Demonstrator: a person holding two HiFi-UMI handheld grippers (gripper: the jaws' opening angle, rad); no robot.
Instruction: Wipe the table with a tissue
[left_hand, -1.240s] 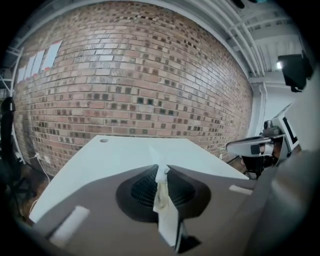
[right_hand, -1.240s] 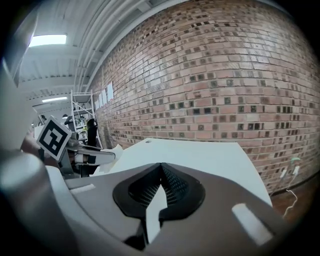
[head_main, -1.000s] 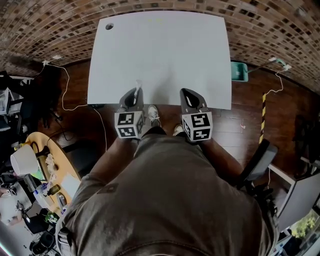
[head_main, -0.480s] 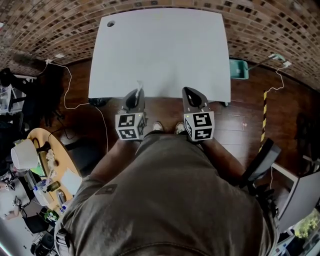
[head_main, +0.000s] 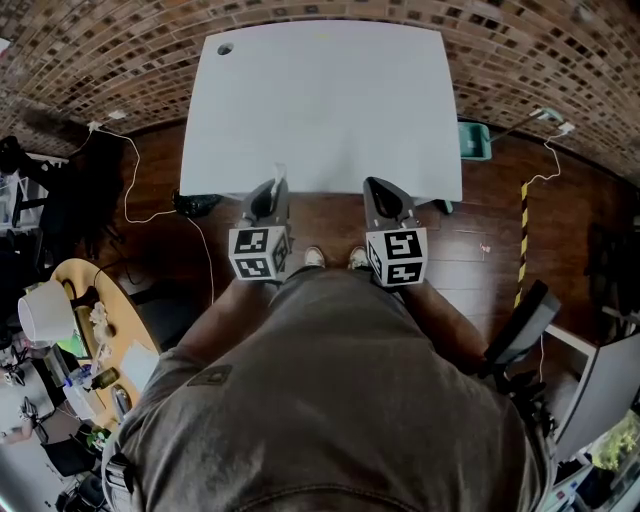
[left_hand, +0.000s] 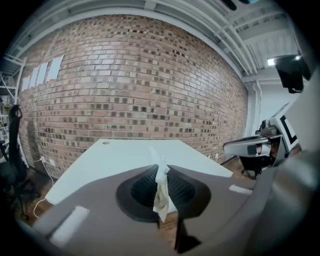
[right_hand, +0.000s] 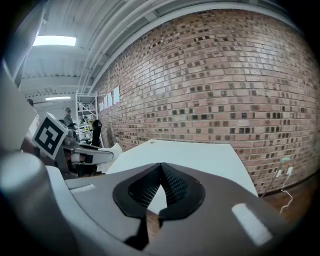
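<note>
A bare white table (head_main: 320, 100) stands ahead against the brick wall, its near edge just beyond both grippers. My left gripper (head_main: 275, 183) is shut on a thin white tissue (head_main: 277, 172), which sticks up past the jaw tips. In the left gripper view the tissue (left_hand: 161, 187) hangs pinched between the closed jaws of my left gripper (left_hand: 161, 172), with the table (left_hand: 115, 160) beyond. My right gripper (head_main: 375, 184) is shut with nothing in it; in the right gripper view its jaws meet at my right gripper (right_hand: 160, 167) over the table (right_hand: 190, 157).
A round cable hole (head_main: 225, 48) sits at the table's far left corner. A teal bin (head_main: 477, 141) stands on the wood floor right of the table. White cables (head_main: 125, 170) trail on the floor at left. A cluttered round table (head_main: 90, 330) lies at left, an office chair (head_main: 520, 320) at right.
The view has shifted slightly, so the table's near edge now lies a little farther from both grippers. The grippers keep their pose and the tissue stays pinched.
</note>
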